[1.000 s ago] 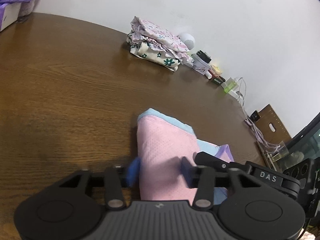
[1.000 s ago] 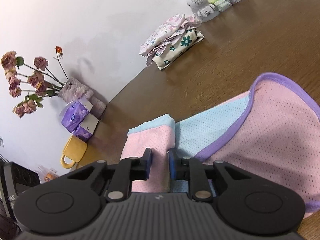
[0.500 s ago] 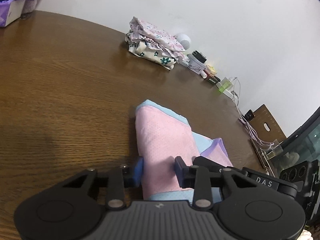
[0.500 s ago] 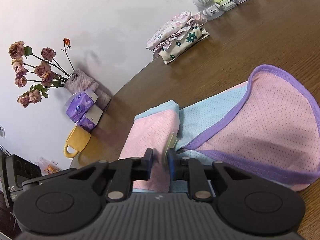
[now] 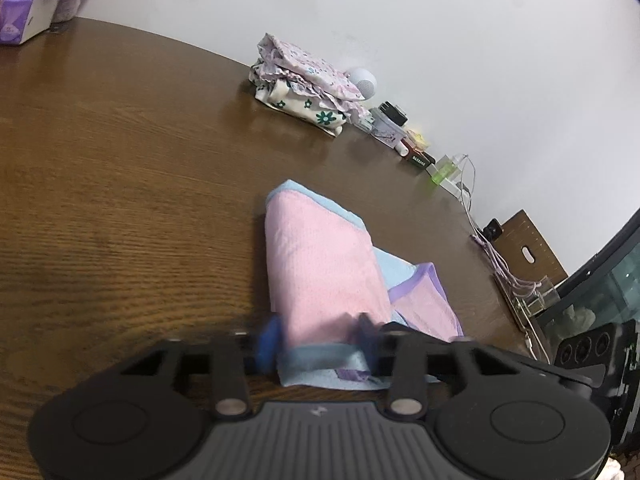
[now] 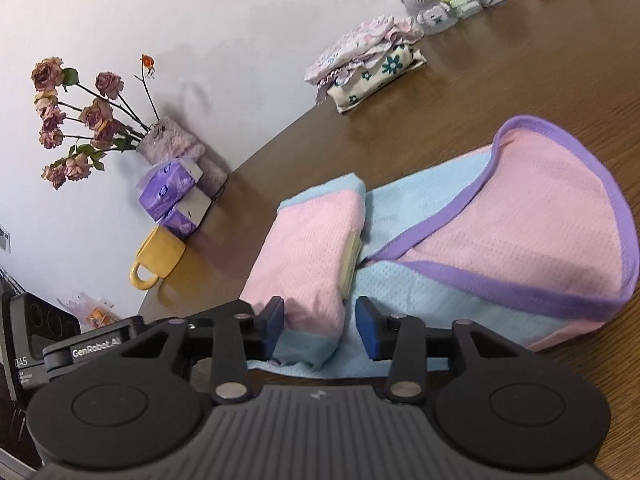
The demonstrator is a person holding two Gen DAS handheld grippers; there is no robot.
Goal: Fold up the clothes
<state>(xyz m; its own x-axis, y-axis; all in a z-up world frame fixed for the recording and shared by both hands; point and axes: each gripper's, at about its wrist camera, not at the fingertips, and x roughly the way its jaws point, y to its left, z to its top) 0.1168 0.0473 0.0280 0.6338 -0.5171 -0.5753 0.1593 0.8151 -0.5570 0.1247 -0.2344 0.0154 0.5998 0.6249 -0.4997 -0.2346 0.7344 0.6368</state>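
Your pink and blue garment [image 6: 500, 240] lies half folded on the brown table [image 5: 120, 200], its rolled pink panel [image 5: 320, 264] nearest you. Your left gripper [image 5: 318, 340] pinches that panel's hem to steady it; your right gripper's [image 6: 318, 328] jaws are opening around the panel's edge, pads clear. The folded floral stack [image 6: 368, 64], 2 tissue packs [image 6: 172, 196] and yellow mug [image 6: 158, 258] sit well apart, blocking nothing.
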